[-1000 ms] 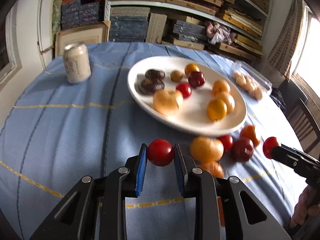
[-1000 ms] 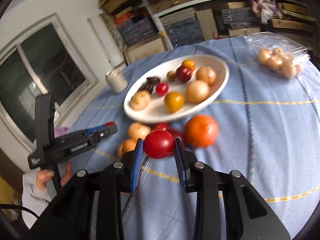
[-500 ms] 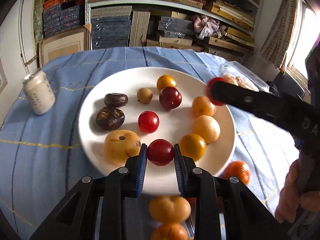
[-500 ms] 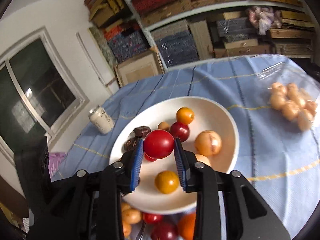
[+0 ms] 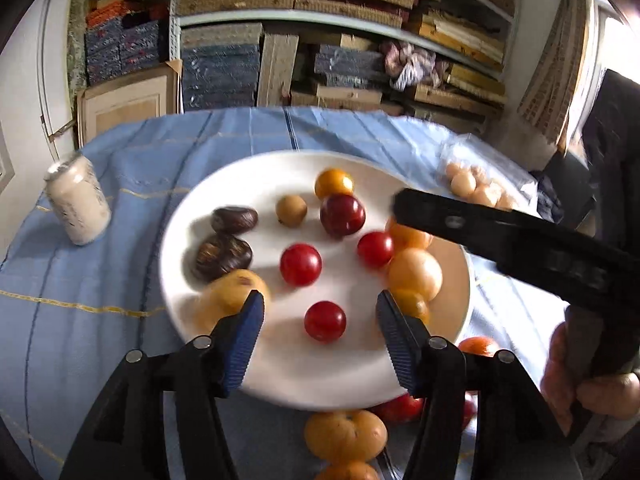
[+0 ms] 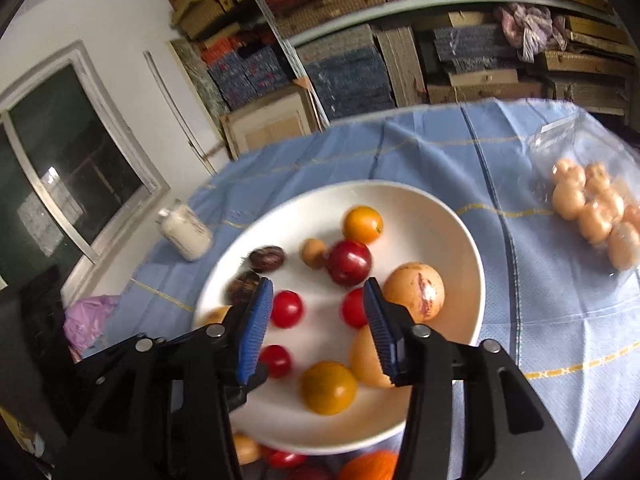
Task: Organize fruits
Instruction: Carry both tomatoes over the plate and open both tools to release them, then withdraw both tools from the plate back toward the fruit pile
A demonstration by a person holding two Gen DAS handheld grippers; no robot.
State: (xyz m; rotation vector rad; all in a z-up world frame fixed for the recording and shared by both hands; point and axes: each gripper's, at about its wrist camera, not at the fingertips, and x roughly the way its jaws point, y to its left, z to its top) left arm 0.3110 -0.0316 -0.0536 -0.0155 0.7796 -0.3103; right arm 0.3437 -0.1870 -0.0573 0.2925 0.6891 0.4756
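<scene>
Domestic room, used for dining and storage. A round worktop [image 5: 120,280] is covered with a blue striped cloth. Wall shelves [image 5: 340,20] are packed with stacked woven mats and folded textiles. A white-framed window [image 6: 60,168] is set in a plain wall.

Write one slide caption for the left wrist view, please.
Left gripper opening above a red cherry tomato on the white plate of mixed fruits.

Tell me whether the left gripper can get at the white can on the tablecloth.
Probably yes: the left gripper, jaws opening and empty, hangs over the plate; the white can stands alone on bare cloth beside it.
</scene>
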